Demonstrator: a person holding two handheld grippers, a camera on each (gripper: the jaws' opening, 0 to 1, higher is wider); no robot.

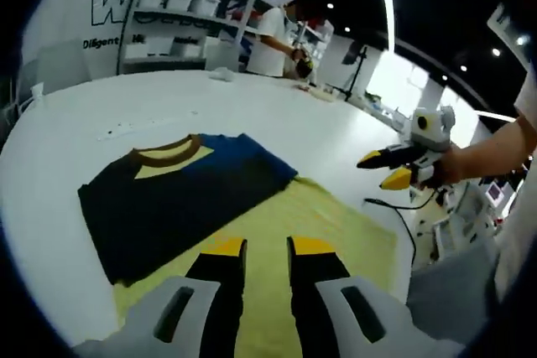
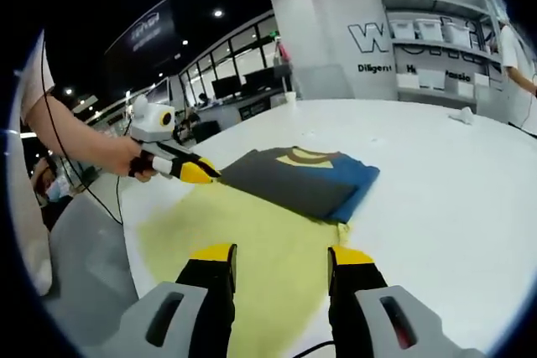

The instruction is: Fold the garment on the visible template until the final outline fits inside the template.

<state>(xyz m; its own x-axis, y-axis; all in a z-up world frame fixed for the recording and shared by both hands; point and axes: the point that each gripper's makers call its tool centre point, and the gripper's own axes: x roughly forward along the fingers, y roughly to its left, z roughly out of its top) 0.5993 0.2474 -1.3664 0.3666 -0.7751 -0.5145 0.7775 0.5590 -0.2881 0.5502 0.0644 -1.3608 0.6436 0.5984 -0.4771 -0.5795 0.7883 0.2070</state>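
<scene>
In the left gripper view, left gripper (image 1: pixel 267 247) with black, yellow-tipped jaws a little apart, empty, poised over the flat pale-yellow template sheet (image 1: pixel 336 224). Just beyond the tips, folded dark grey and blue T-shirt with brown-and-yellow collar (image 1: pixel 180 194), lying half on the sheet's far edge and half on the round white table (image 1: pixel 75 123), collar pointing away. To the right, right gripper (image 1: pixel 388 168) held in a hand (image 1: pixel 440 165), raised off the table, jaws spread and empty, a black cable (image 1: pixel 403 215) trailing below. In the right gripper view, right gripper (image 2: pixel 279 251) with jaws wide apart above the sheet (image 2: pixel 243 249), garment (image 2: pixel 306 178) ahead at the sheet's far corner, clear of both tips. At left, left gripper (image 2: pixel 201 172) in a hand (image 2: pixel 126 157), tips near the shirt's near edge; contact unclear. Behind, white shelving with storage bins (image 2: pixel 436 39).
</scene>
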